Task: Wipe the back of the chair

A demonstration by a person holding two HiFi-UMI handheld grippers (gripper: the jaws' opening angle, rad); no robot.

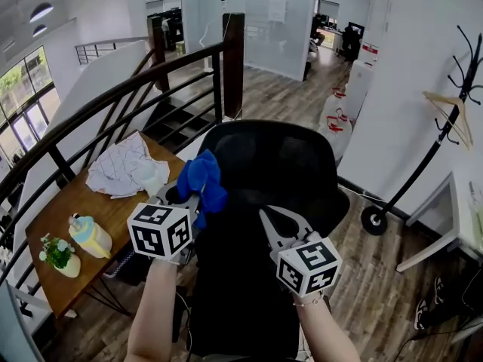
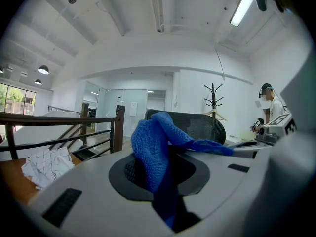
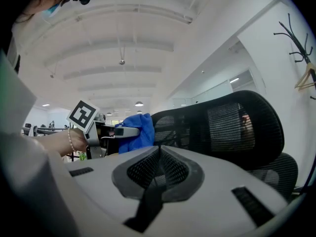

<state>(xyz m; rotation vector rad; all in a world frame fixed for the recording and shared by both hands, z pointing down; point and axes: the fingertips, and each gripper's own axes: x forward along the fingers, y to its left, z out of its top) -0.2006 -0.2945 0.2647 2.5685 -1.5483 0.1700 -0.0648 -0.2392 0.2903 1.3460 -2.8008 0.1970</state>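
Note:
A black mesh office chair (image 1: 272,172) stands in front of me, its back (image 3: 232,127) facing me. My left gripper (image 1: 198,196) is shut on a blue cloth (image 1: 201,181), which bunches above the jaws by the left edge of the chair back. The cloth (image 2: 158,152) fills the jaws in the left gripper view, with the chair back (image 2: 197,127) beyond it. My right gripper (image 1: 269,223) is shut on nothing, its jaws touching, just in front of the mesh. In the right gripper view the cloth (image 3: 136,132) and left gripper show at the left.
A wooden table (image 1: 75,217) at the left carries a crumpled white cloth (image 1: 124,168), a spray bottle (image 1: 89,234) and a small plant (image 1: 59,255). A dark stair railing (image 1: 113,96) runs behind it. A coat stand (image 1: 445,119) is at the right by a white wall.

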